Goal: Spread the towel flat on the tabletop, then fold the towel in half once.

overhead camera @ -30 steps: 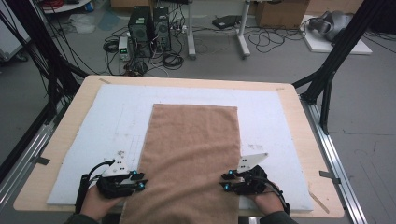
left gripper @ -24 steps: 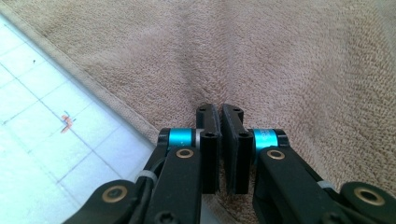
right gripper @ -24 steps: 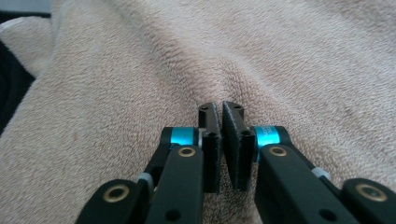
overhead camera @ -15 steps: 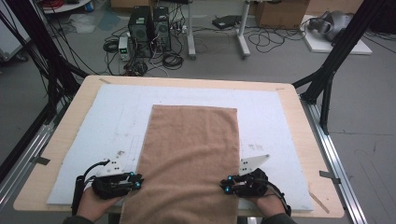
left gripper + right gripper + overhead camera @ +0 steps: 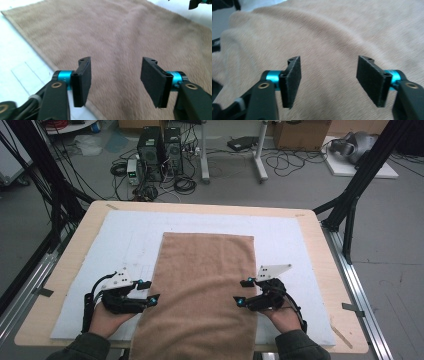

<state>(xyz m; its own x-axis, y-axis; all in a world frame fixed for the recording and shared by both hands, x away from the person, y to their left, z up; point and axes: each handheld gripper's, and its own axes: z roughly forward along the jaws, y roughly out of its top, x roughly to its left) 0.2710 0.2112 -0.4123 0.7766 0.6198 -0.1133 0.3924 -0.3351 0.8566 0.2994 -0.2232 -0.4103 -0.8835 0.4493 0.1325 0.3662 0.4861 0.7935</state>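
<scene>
hovering: left tongs (image 5: 148, 291) and right tongs (image 5: 243, 292) sit over the two long edges of the towel (image 5: 202, 285), near its front end, tips facing each other across the cloth
towel position: brown towel lies flat on the white mat (image 5: 125, 237), middle of the desk (image 5: 80, 225), front end draped over the desk's near edge
towel axis: long axis runs from the person's side straight to the far side; short far edge is square to the desk's far edge, short near edge is off the desk
towel surface: flat in the high view; right gripper view shows soft ripples across the cloth (image 5: 324, 32) ahead of the jaws
left tongs state: jaws have just been opening, now stand well apart; pads (image 5: 82, 80) bare, nothing pinched, towel's left hem (image 5: 30, 42) runs below and past the left pad
right tongs state: jaws have just been opening, now wide apart; pads (image 5: 292, 80) bare, only towel pile seen through the gap, nothing gripped
hands: left hand (image 5: 107, 320) and right hand (image 5: 282, 317) come in from the near edge, one each side of the towel
contact: cannot tell if either jaw tip touches the cloth
</scene>
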